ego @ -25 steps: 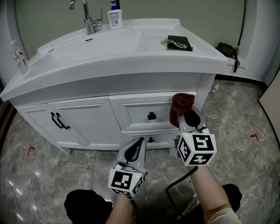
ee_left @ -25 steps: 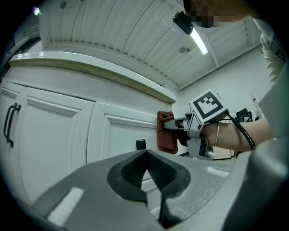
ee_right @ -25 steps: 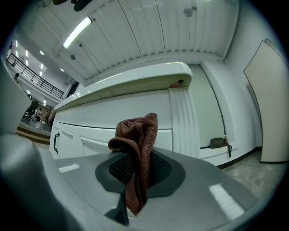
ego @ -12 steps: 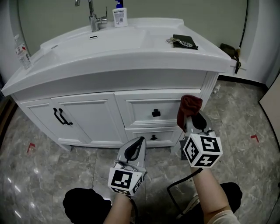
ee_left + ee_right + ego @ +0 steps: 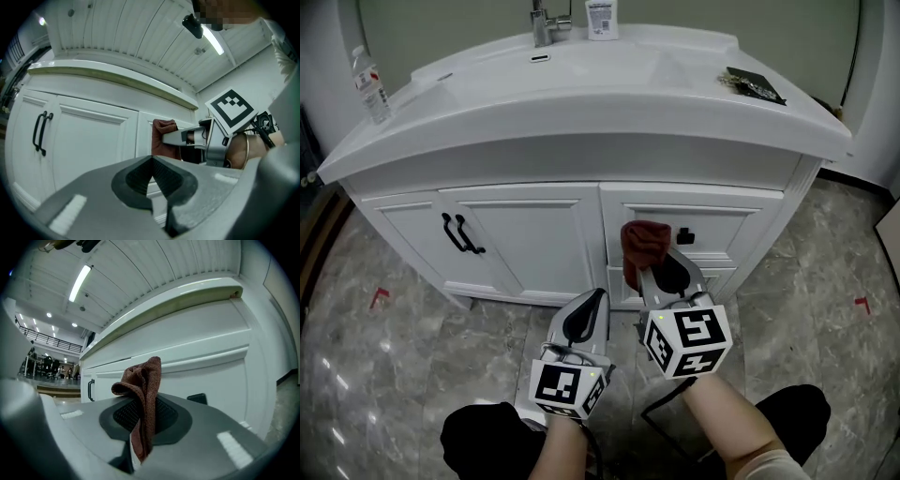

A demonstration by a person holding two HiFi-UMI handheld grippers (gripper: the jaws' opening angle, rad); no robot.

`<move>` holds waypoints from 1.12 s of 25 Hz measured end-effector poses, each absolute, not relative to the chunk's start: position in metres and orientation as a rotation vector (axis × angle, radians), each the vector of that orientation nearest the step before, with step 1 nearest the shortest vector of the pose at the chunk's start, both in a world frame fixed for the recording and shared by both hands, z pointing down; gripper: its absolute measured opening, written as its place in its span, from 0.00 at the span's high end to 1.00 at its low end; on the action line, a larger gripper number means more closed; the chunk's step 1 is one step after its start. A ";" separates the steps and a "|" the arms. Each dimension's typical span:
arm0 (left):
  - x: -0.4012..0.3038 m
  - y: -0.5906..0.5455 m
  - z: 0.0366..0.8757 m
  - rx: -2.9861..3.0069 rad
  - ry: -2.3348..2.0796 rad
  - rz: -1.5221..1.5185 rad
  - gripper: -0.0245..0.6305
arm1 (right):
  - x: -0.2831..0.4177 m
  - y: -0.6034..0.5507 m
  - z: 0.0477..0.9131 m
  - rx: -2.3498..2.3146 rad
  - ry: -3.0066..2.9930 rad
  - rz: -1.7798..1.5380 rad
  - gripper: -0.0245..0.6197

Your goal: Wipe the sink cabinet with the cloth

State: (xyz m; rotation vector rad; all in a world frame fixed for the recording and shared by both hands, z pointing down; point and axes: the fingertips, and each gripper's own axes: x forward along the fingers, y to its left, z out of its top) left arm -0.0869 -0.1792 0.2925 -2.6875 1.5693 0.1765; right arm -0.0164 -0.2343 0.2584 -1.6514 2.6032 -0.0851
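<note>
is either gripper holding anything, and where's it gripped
The right gripper is shut on the cloth, pinching its lower part; the bunched rest sticks out past the jaw tips. The left gripper is shut and empty.

Left gripper (image 5: 595, 302) low, jaws together, empty; right gripper (image 5: 652, 274) ahead, jaws pinching cloth (image 5: 643, 242).

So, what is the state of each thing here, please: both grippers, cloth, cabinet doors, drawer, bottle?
left gripper: shut, empty.
right gripper: shut on the dark red cloth.
dark red cloth: bunched, clamped between the jaws.
white cabinet doors: closed.
upper white drawer: closed.
clear plastic bottle: standing upright.
</note>
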 end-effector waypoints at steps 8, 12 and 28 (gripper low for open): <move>-0.140 -0.180 0.300 -2.630 1.716 0.194 0.96 | -0.066 -0.259 0.279 -1.614 2.656 -0.143 0.84; -0.142 -0.181 0.301 -2.640 1.716 0.222 0.96 | -0.056 -0.265 0.278 -1.661 2.624 -0.145 0.84; -0.092 -0.185 0.299 -2.695 1.611 0.216 0.96 | 0.014 -0.266 0.298 -1.856 2.537 -0.183 0.84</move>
